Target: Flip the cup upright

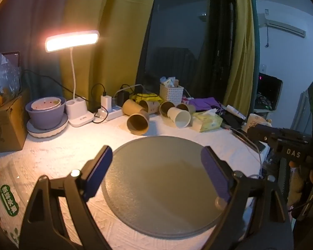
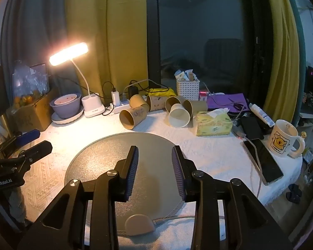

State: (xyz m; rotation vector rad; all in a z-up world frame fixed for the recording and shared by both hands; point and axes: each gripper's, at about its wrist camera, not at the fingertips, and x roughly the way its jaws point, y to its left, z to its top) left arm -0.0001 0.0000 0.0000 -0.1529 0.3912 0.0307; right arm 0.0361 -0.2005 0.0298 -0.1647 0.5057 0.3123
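Note:
Several paper cups lie on their sides at the back of the table. The nearest brown cup has its mouth toward me. A white cup lies to its right, with more brown cups behind. My left gripper is open wide and empty over the round grey mat; it also shows at the left of the right wrist view. My right gripper is open and empty over the mat, well short of the cups; its body shows in the left wrist view.
A lit desk lamp and power strip stand at the back left, beside stacked bowls and a cardboard box. A tissue pack, phone, mug and white basket sit to the right.

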